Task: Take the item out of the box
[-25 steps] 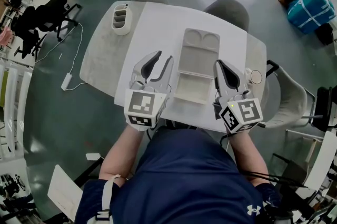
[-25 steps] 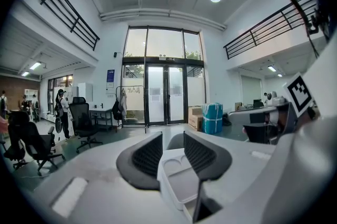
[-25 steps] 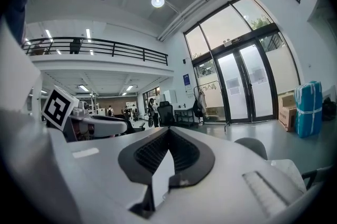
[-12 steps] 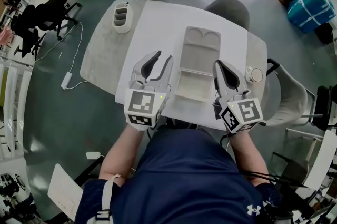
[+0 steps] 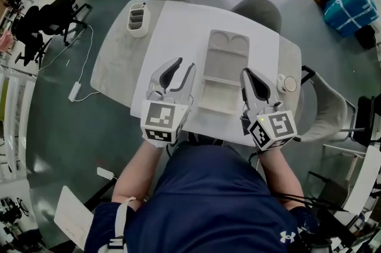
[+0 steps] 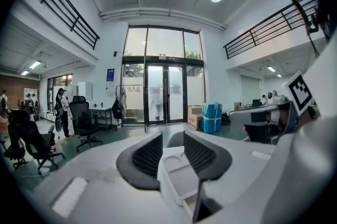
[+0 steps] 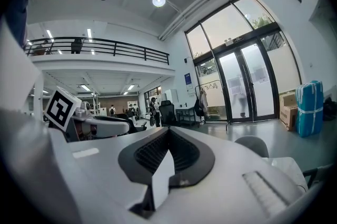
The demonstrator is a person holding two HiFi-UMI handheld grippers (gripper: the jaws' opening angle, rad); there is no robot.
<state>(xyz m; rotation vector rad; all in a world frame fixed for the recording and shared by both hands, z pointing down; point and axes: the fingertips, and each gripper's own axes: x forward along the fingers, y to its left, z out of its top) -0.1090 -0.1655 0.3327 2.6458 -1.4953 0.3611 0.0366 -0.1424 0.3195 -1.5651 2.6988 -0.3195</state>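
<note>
L gripper (image 5: pixel 184 63): jaws apart, nothing between them, just left of the box (image 5: pixel 221 76). R gripper (image 5: pixel 246 72): jaws pinched together on nothing, just right of it. The box sits mid-table (image 5: pixel 178 25), open-topped. Its compartments look bare to us, and we can't make out any item.

Risks as we see them:
- R goes in w/ jaws together and shoves the light box instead of gripping.
- A jaw catches the rim and tips the box or slides it toward the near edge.
- We grab the box itself, not the item.

the right gripper (image 7: pixel 168 133) holds its jaws closed, tips meeting, low over the white table (image 7: pixel 231 165).
</note>
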